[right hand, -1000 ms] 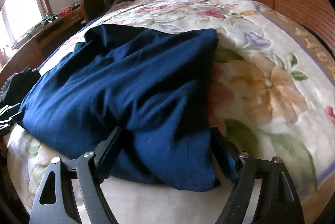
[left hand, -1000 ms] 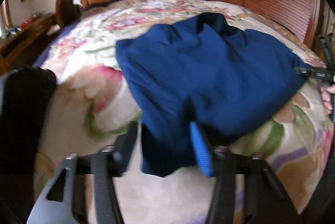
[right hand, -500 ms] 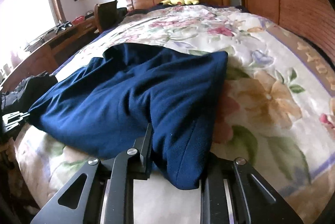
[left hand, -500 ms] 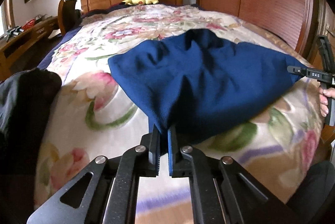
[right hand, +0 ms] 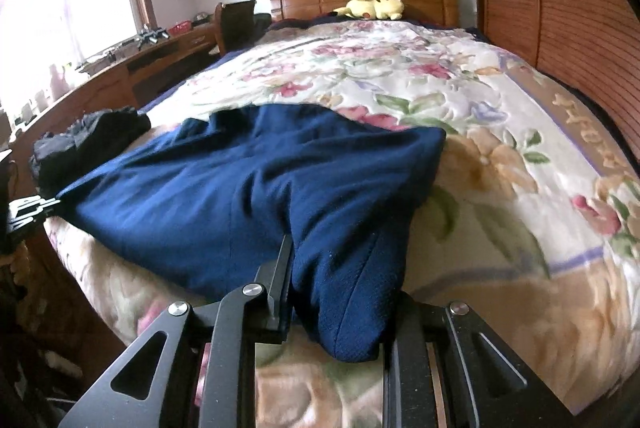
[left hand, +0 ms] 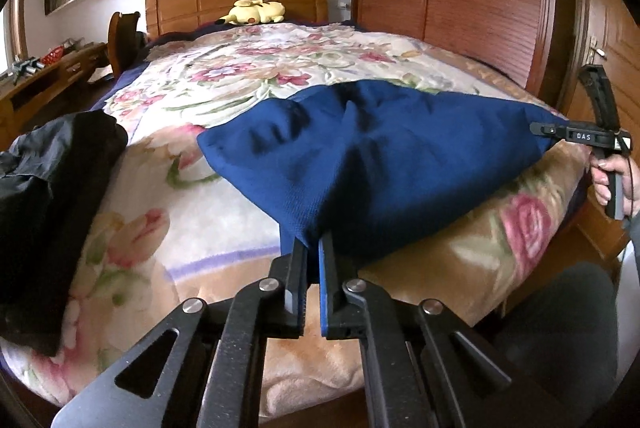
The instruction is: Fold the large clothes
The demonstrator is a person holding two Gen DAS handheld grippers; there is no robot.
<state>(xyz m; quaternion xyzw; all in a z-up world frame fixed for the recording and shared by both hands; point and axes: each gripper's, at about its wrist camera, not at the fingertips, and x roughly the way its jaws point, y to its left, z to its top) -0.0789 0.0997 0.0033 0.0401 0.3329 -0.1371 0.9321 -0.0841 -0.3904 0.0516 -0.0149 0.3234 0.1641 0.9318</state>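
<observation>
At the foot of the floral quilt (left hand: 224, 188) we held the navy garment (left hand: 380, 156) by its two near corners, left gripper (left hand: 314, 248) and right gripper (right hand: 340, 292) each clenched on fabric, presumably to draw it taut for folding.

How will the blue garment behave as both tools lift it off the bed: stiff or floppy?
Likely floppy: the blue garment sags and creases between the left tool and right tool. Probably fairly thick, since a bulky fold fills the right tool. Its knit texture suggests little slipping.
</observation>
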